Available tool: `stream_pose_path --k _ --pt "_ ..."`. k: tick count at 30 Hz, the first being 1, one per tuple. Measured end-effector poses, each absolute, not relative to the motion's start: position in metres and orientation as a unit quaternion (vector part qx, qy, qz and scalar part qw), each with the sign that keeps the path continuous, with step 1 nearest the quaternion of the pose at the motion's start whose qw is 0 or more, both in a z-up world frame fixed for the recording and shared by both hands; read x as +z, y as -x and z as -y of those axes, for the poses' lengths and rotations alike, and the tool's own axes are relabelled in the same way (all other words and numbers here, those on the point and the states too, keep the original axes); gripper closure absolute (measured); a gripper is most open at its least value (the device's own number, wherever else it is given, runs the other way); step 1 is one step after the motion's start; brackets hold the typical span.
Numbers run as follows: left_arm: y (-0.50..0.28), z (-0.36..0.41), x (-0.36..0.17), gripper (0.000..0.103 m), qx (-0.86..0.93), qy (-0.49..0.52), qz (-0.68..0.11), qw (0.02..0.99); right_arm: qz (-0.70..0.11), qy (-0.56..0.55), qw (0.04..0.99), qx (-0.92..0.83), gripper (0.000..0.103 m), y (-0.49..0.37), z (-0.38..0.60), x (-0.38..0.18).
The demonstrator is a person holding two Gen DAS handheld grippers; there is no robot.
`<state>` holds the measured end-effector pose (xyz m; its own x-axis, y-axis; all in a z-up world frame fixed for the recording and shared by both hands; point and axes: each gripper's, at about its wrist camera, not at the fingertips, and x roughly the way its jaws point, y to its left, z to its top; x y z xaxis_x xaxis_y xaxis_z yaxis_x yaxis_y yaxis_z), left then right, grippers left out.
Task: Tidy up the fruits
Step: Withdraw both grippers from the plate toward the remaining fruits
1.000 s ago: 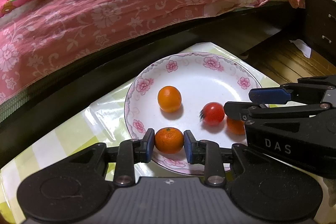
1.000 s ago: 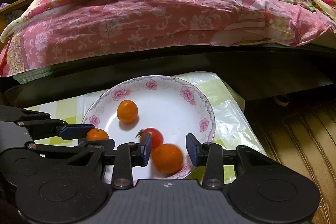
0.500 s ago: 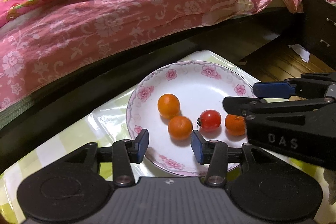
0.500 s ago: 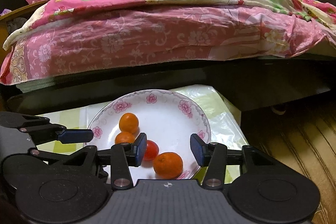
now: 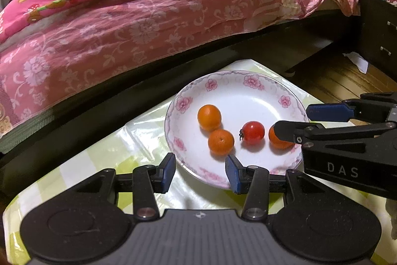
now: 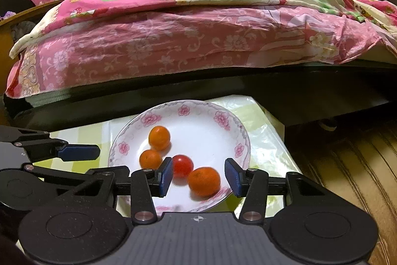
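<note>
Pink floral bedding fills the upper half of both views, draped over a dark bed frame that runs behind a low table covered in a pale green-and-white checked cloth under clear plastic.

On that cloth sits a white plate with pink roses printed round its rim, holding all four fruits. Nearest the right gripper lies the largest-looking mandarin, bright orange with a dimpled skin, resting by the plate's near rim and in line with the gap between the blue pads without touching either. Its jaws stand apart, having just been opening.

A second mandarin sits toward the plate's middle, smooth and round. A third mandarin lies just in front of it, almost touching, with a small dark stem dimple facing up. The left gripper hangs beyond the near rim, low over the cloth; its jaws have just been opening and nothing is between them now.

Smallest is a glossy red cherry tomato, a dark green stalk stub on its left side, lying between the third mandarin and the large one.
</note>
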<state>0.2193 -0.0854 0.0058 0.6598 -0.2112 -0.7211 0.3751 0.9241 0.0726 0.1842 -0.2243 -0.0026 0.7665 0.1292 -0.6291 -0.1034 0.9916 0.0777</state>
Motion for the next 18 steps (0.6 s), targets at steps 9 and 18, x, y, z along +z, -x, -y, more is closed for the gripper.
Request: stream_pose_path --k 9,18 --pt "-0.197 0.069 0.009 0.051 -0.158 -0.108 -0.389 0.901 -0.360 -0.009 0.930 0.078 0.059 -0.161 0.216 -0.007" --pt "-0.154 0.043 0.009 0.050 -0.166 -0.114 -0.403 0.893 -0.386 0.009 0.915 0.118 0.059 -0.125 0.197 -0.013"
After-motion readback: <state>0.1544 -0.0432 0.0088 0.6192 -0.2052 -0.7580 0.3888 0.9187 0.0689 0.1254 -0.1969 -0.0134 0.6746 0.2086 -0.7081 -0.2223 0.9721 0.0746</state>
